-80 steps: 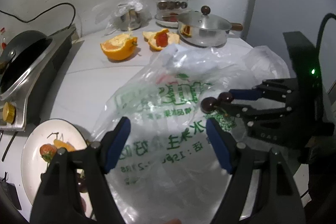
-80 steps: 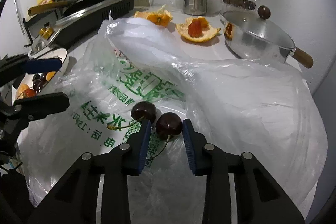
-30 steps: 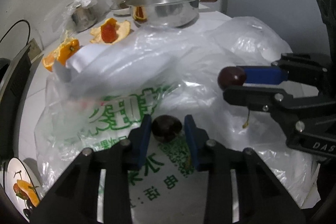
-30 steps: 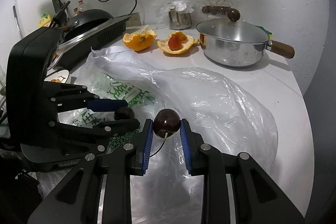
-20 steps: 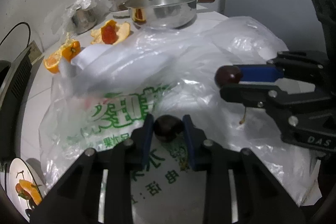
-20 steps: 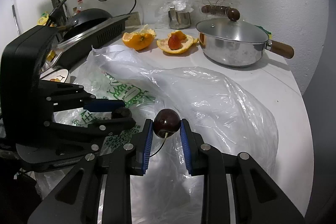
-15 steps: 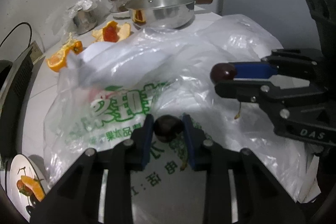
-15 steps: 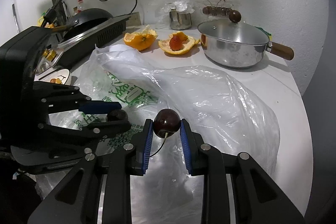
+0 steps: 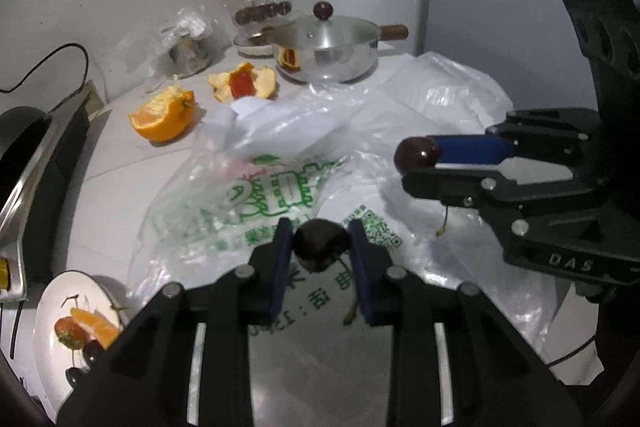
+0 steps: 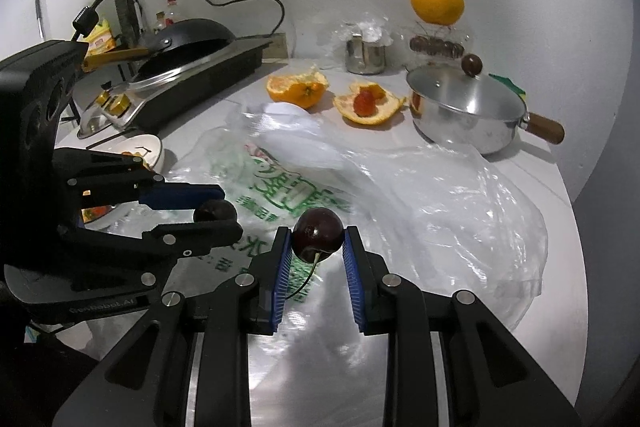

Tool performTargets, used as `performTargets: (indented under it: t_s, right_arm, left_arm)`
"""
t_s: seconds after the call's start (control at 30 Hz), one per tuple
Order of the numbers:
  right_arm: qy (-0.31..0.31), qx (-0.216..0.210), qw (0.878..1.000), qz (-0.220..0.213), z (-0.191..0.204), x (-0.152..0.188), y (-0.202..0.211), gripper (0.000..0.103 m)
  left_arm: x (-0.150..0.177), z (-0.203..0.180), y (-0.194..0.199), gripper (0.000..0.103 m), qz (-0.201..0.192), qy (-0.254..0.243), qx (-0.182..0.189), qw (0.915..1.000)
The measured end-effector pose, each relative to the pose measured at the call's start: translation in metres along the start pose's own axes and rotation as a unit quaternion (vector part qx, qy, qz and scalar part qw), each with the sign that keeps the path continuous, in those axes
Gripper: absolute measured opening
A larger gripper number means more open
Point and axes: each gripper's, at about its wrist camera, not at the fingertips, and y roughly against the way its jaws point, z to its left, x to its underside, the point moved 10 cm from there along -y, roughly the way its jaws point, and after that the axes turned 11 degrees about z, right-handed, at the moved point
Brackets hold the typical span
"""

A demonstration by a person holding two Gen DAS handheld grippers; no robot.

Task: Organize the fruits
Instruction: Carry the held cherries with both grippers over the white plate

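Cherries: one dark cherry (image 9: 321, 245) clamped in the left gripper (image 9: 320, 247), another cherry (image 10: 317, 235) in the right gripper (image 10: 316, 247), above the plastic bag (image 10: 400, 187). White plate (image 9: 48, 311) holds orange segments, a strawberry, seemingly cherries.

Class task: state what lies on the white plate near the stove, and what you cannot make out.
On the white plate lie an orange segment, a strawberry and dark cherries. The left gripper hides its near edge.

Wrist cams, close, shared bag (image 9: 320, 155)
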Motion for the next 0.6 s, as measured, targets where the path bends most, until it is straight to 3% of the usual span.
performTargets:
  t_s: [0.6]
  right_arm:
    - [0.043,0.016,0.999,-0.014,0.07,-0.022,0.021,0.028]
  left_arm:
    - [0.034,0.046,0.059,0.029,-0.047,0.038,0.002,0.9982]
